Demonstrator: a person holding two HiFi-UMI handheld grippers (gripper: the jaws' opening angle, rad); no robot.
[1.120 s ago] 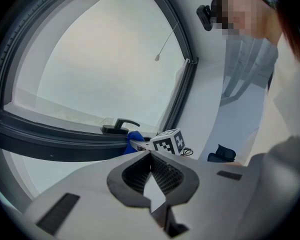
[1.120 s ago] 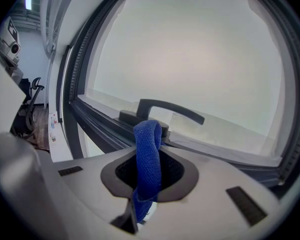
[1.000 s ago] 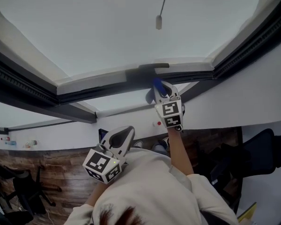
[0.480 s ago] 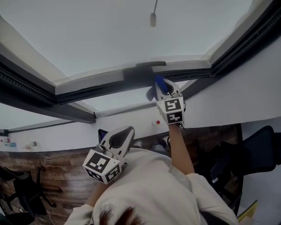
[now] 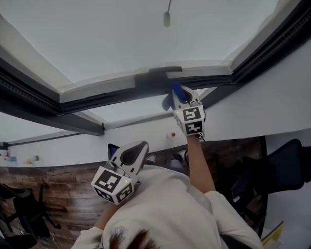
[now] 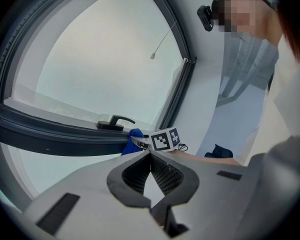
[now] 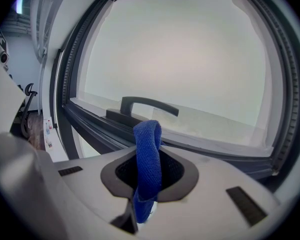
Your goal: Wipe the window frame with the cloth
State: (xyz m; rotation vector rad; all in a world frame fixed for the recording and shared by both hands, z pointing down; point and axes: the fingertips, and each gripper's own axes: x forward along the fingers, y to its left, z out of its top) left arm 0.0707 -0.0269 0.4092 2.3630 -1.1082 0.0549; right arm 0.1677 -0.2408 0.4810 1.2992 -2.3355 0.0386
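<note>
Head view: the right gripper (image 5: 179, 94) is raised to the dark window frame (image 5: 114, 90). The blue cloth (image 5: 177, 91) is carried at its tips, just right of the handle (image 5: 165, 70); contact with the frame cannot be confirmed. The left gripper (image 5: 137, 150) is held low and near, well apart from the frame.

Left gripper view: its jaws are seen closed together, with nothing between them.

Right gripper view: the jaws are clamped on a folded strip of cloth that stands up past the tips.

Risk, as judged: the cloth could be dragged out of the pinch or snagged on the handle if rubbed hard along the rail.

Counted: two grippers, one cloth, one handle.
</note>
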